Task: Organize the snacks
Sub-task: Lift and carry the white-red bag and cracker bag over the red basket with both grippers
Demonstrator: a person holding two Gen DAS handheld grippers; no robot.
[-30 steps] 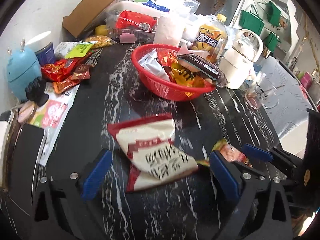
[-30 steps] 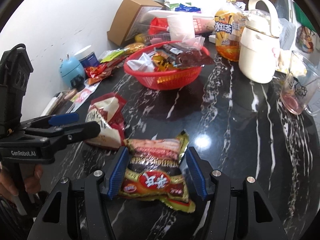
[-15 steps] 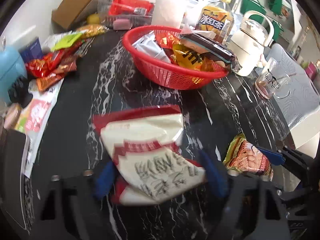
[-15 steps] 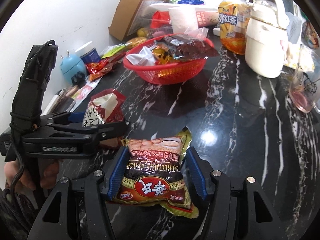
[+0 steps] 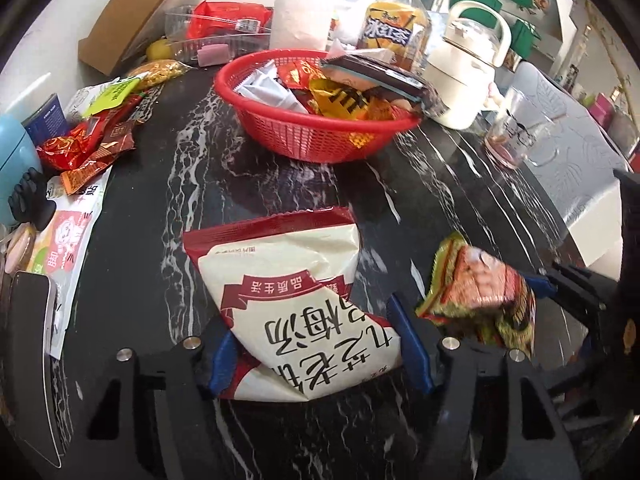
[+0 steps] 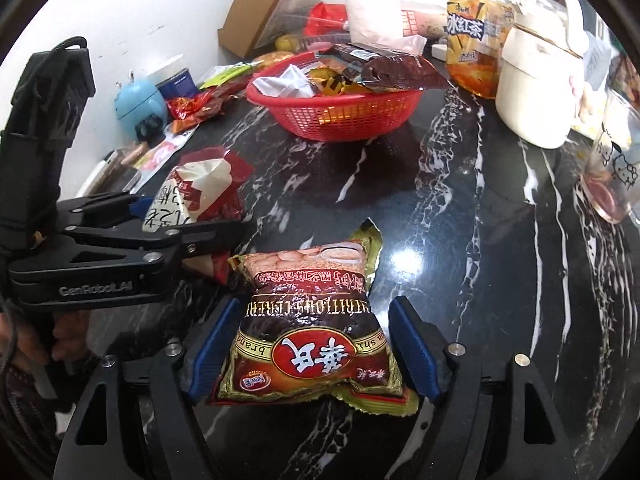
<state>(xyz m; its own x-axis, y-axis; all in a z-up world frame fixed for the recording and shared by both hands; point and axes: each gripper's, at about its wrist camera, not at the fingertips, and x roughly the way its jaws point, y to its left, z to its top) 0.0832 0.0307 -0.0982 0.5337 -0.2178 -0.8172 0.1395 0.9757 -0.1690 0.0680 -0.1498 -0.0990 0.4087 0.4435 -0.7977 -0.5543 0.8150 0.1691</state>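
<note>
My left gripper (image 5: 316, 352) is shut on a white and red snack bag (image 5: 292, 296) and holds it above the black marble table; the bag also shows in the right wrist view (image 6: 196, 196). My right gripper (image 6: 312, 356) is shut on a brown and gold cereal packet (image 6: 312, 328), lifted off the table; it also shows in the left wrist view (image 5: 480, 296). A red basket (image 5: 320, 136) full of snack packets stands ahead, also in the right wrist view (image 6: 340, 112).
Loose snack packets (image 5: 88, 140) and a blue round gadget (image 6: 138, 104) lie along the left wall. A cream kettle (image 6: 536, 76), an iced tea bottle (image 5: 394, 32), a glass cup (image 5: 520, 128), a cardboard box (image 6: 272, 4) and a phone (image 5: 28, 344) surround the basket.
Both grippers closed on their packets and lifted them. The left gripper moved forward over the white and red bag and took hold of it. Both packets now sit nearer the basket.
</note>
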